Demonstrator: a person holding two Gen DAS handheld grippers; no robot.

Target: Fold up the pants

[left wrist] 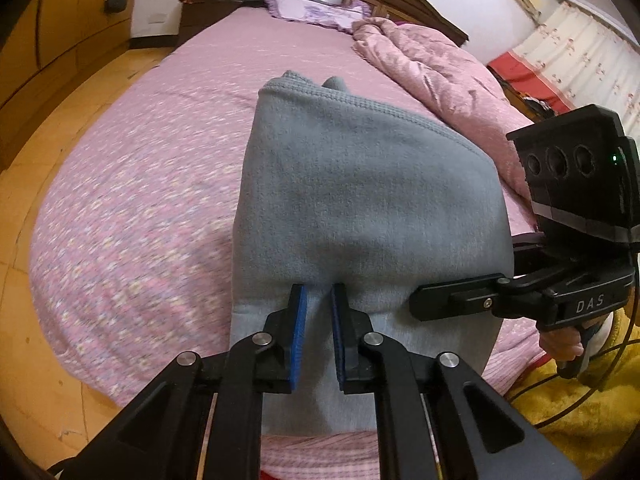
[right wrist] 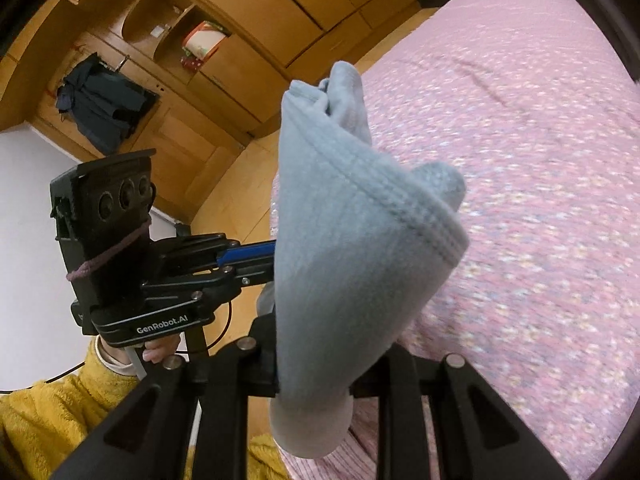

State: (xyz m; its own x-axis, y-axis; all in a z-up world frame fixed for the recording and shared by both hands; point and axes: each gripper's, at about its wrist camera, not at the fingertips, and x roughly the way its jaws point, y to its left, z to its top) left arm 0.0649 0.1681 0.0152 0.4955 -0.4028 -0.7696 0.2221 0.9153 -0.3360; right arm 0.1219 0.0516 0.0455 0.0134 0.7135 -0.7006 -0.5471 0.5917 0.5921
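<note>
Grey-blue fleece pants point(left wrist: 360, 184) are hanging in front of the left wrist camera, held up above the pink bed point(left wrist: 160, 184). In this view the left gripper point(left wrist: 319, 312) is clamping a fold of the cloth between its blue pads, the two fingers point(left wrist: 298, 320) standing close together with the fabric pinched between them. The stitched hem of the pants is running across the top of the hanging cloth. Off to the right the other gripper point(left wrist: 420, 300) is reaching in sideways and meeting the edge of the same cloth, with a hand point(left wrist: 560, 344) wrapped round its handle and a yellow sleeve point(left wrist: 580, 400) below it. A crumpled pink quilt point(left wrist: 432, 68) is lying at the far right of the bed, and a purple pillow point(left wrist: 316, 14) is resting by the dark headboard.

From the right wrist camera the pants point(right wrist: 360, 240) are bunching up close to the lens, covering the right gripper's point(right wrist: 316, 380) tips completely; its jaws are closed on the cloth, though the pads themselves are hidden under it. The left gripper point(right wrist: 268, 258) is coming in from the left, its blue pad disappearing into the fabric. A hand point(right wrist: 160, 350) in a yellow sleeve is gripping its handle. Behind, a wooden wardrobe point(right wrist: 240, 20) is lining the wall with a dark jacket point(right wrist: 100, 108) hanging on it, and the bed point(right wrist: 540, 200) is spreading out to the right.
</note>
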